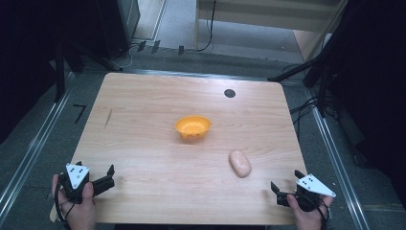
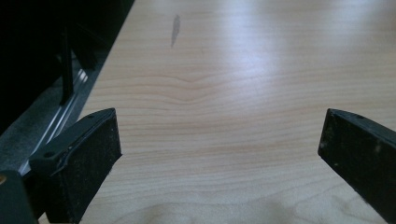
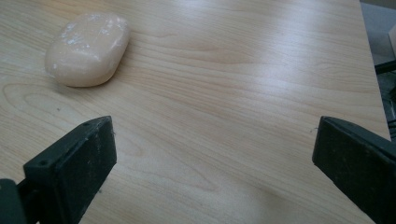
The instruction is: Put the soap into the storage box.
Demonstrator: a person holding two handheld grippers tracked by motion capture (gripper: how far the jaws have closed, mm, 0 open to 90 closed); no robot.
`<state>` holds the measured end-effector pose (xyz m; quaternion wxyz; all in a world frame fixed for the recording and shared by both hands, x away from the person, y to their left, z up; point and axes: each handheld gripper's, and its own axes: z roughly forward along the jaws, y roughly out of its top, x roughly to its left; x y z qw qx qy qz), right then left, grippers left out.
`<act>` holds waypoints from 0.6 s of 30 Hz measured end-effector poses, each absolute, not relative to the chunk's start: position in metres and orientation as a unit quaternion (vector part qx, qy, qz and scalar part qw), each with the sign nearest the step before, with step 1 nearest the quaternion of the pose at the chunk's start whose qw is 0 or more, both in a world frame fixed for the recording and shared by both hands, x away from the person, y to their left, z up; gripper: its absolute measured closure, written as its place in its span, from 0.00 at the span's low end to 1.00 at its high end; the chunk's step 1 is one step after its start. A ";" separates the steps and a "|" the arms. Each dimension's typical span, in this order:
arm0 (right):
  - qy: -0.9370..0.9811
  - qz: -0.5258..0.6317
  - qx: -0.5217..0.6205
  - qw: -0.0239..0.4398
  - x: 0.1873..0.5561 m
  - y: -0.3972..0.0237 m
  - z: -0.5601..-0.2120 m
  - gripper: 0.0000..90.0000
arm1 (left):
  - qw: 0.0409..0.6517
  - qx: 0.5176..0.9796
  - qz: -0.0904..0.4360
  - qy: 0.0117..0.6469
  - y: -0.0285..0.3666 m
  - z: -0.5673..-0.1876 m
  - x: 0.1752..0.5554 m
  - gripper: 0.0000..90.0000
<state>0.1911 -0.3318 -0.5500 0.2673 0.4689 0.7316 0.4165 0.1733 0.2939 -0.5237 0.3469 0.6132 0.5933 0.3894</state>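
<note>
Wooden table, light grain. Orange bowl sits upright near the middle, dark specks inside, can't tell what. Pale pink oblong lump, soap-like, lies flat on the near right part of the table, well apart from the bowl; its long axis runs roughly toward the far edge, tilted slightly left at the far end. In the right gripper view the lump sits ahead-left of the jaws, not between them. Left gripper at near-left corner, held in a hand, jaws spread wide, nothing between. Right gripper at near-right edge, jaws wide too, empty, near the lump but apart. Small black disc near the far edge. Dark smudge on the wood, left side.
</note>
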 end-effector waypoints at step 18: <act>0.752 0.380 0.471 0.260 0.192 -0.323 -0.551 0.21 | 0.374 0.597 0.391 0.592 0.298 -0.523 0.169 0.00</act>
